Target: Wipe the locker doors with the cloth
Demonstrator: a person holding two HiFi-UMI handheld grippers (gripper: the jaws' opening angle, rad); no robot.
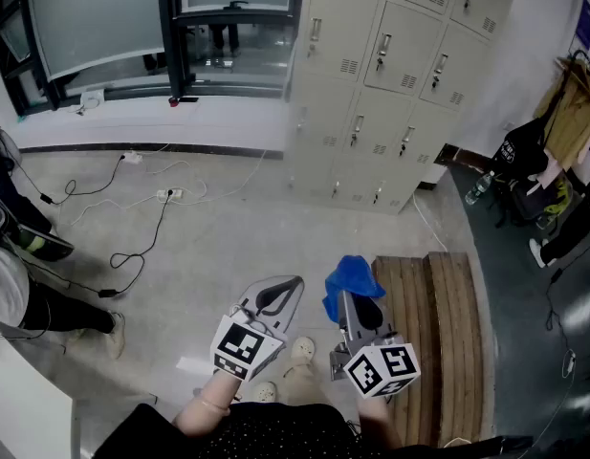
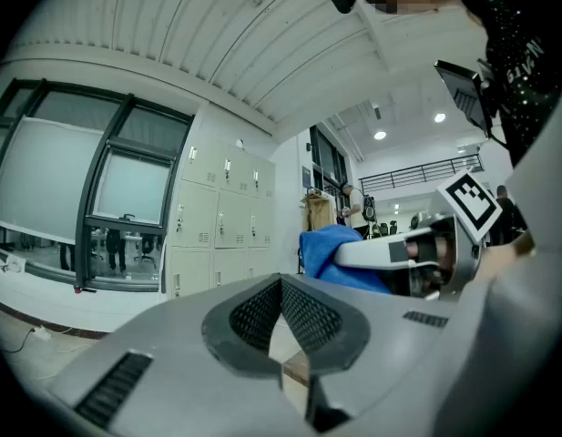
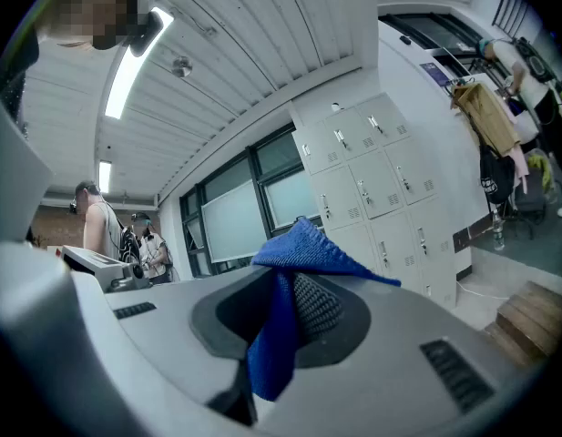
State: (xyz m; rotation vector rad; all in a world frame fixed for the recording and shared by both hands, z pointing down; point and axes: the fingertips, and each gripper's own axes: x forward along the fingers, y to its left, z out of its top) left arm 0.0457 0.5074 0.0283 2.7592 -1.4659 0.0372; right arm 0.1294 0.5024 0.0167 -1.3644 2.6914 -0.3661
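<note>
A bank of cream locker doors [image 1: 390, 75] stands ahead across the floor, also seen as the lockers [image 2: 217, 230] and the lockers [image 3: 376, 185]. My right gripper [image 1: 357, 295] is shut on a blue cloth [image 1: 350, 280]; the cloth [image 3: 281, 321] hangs pinched between its jaws and bunches over the tips. In the left gripper view the same cloth [image 2: 340, 253] shows to the right. My left gripper [image 1: 275, 295] is shut with nothing in it, jaws [image 2: 281, 317] touching. Both grippers are well short of the lockers.
A wooden bench [image 1: 447, 333] lies just right of my grippers. Cables [image 1: 132, 208] and a power strip trail over the floor at left. Windows [image 1: 113, 17] line the back wall. Hanging clothes and bags [image 1: 562, 151] crowd the right. A person's legs [image 1: 46, 304] are at far left.
</note>
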